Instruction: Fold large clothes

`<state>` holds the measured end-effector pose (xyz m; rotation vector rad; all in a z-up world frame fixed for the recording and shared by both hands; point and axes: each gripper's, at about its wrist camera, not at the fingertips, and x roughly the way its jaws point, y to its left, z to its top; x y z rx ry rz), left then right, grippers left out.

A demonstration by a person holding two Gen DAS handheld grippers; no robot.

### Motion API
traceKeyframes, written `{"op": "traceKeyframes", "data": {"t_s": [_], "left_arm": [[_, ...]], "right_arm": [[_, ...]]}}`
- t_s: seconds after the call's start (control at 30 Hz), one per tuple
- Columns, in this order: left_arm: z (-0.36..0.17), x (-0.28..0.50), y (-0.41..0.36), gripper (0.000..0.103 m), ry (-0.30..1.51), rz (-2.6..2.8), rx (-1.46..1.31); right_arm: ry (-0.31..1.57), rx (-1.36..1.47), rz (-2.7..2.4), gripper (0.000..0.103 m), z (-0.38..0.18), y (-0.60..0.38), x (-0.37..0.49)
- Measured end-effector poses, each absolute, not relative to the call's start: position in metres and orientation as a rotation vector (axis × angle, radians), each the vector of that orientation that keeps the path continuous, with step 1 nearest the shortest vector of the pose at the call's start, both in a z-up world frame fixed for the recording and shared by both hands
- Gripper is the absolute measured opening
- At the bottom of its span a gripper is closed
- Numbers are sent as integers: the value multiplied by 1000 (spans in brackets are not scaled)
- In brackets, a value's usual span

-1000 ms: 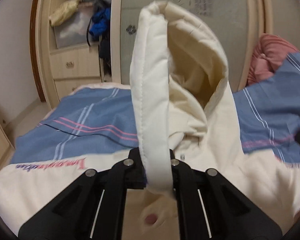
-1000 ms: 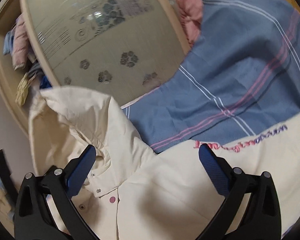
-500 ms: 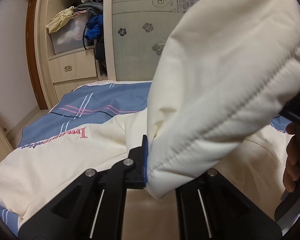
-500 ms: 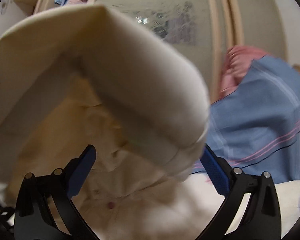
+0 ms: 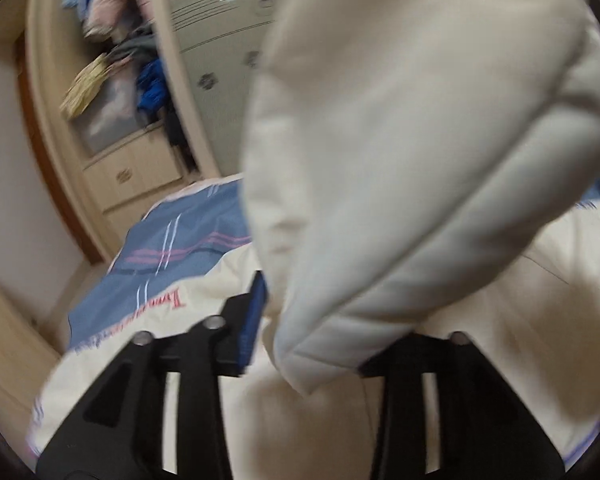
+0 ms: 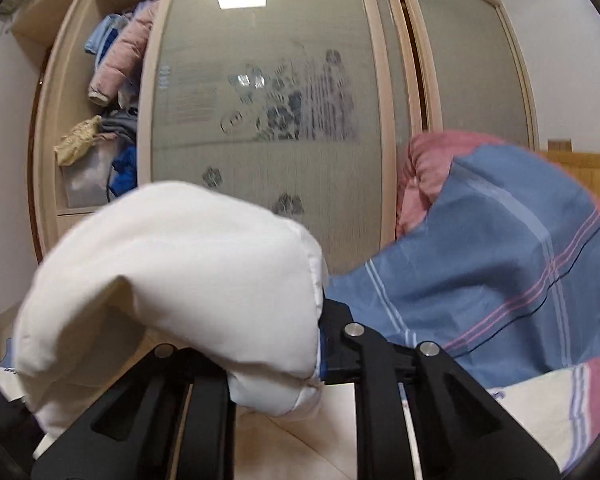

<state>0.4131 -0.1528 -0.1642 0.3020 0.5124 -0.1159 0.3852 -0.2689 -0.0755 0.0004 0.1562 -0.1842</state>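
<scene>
A cream padded jacket (image 5: 540,320) lies on the bed. Its hood (image 5: 420,140) is lifted and fills the upper right of the left wrist view. My left gripper (image 5: 300,336) is shut on the hood's edge; one blue pad (image 5: 254,320) shows at the left, the other finger is hidden by cloth. In the right wrist view the hood (image 6: 180,280) bulges over my right gripper (image 6: 276,360), which is shut on the cloth, with the jacket body (image 6: 300,448) below.
A blue striped bedsheet (image 6: 500,280) covers the bed, with a cream panel bearing red lettering (image 5: 156,304). A pink quilt (image 6: 432,168) lies behind. A wardrobe with frosted sliding doors (image 6: 280,100) and open shelves of clothes (image 6: 112,80) stands beyond the bed.
The right gripper, open a second ago, has closed on the hood. Both grippers have lifted the hood and swung it, and the views have tilted.
</scene>
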Motion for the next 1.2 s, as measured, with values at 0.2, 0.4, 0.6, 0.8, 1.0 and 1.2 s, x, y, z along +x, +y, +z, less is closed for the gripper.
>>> {"op": "traceKeyframes", "data": {"t_s": [0.2, 0.4, 0.6, 0.8, 1.0, 1.2], "left_arm": [[-138, 330, -155, 101, 358, -511, 635], [-123, 279, -64, 101, 205, -801, 547], [-74, 307, 6, 101, 175, -764, 35], [-90, 378, -52, 101, 447, -523, -157], [-193, 442, -143, 101, 768, -305, 22], [-235, 451, -151, 101, 821, -244, 115]], "right_arm": [[213, -74, -201, 14, -57, -254, 351], [343, -151, -216, 12, -101, -235, 298], [490, -184, -151, 12, -170, -213, 246], [638, -211, -126, 12, -223, -191, 223], [713, -160, -192, 33, -235, -205, 232], [838, -102, -122, 57, -225, -210, 221]]}}
